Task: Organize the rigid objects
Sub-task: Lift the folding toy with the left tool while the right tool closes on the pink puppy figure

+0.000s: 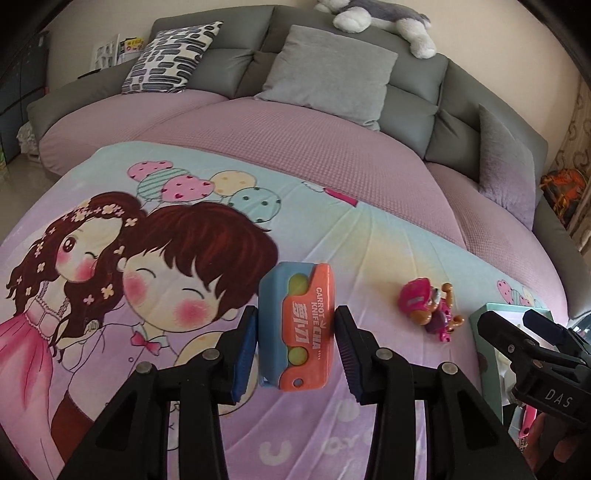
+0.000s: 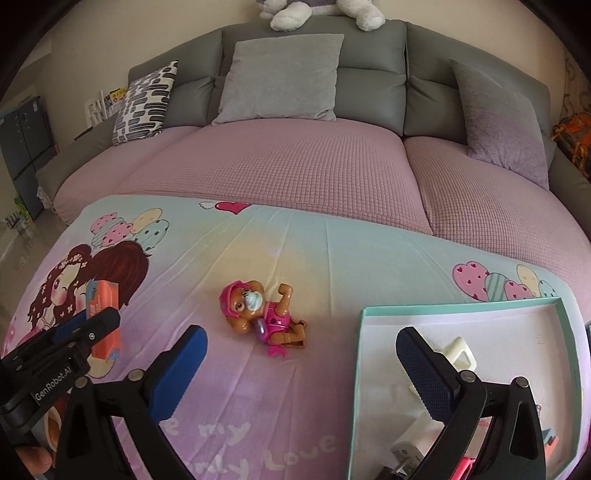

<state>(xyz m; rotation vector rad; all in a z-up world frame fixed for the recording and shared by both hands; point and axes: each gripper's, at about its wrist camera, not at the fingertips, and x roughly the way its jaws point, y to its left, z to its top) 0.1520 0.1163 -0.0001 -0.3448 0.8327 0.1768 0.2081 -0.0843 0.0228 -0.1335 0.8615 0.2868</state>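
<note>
Orange-and-blue carrot-knife toy [image 1: 297,326], labelled "CARROT KNIFE", clamped crosswise between the blue pads of the left gripper [image 1: 295,347] and lifted clear of the cartoon-print bedsheet [image 1: 369,236]. The pads press on its two long sides, a hold that keeps the flat body from swivelling while it is carried. Its likely destination is the teal-rimmed tray [image 2: 461,306], which lies under and beyond the right gripper [image 2: 301,350] and well to the right of the left one; the tray already contains a cream plastic piece [image 2: 460,350] and other small items too hidden to name, so it appears to serve as the collecting place.

Just right of the held toy, and directly ahead of the right gripper, a pink-helmeted toy puppy figure [image 2: 258,314] lies on its side on the sheet, not yet gathered. The right gripper's jaws stand wide apart with nothing between them, one finger over the sheet and the other over the tray; this suits a next reach for the figure. Beyond both grippers lie the pink quilted cover [image 2: 295,166], grey cushions [image 2: 284,77] and a plush dog [image 1: 380,18].
</note>
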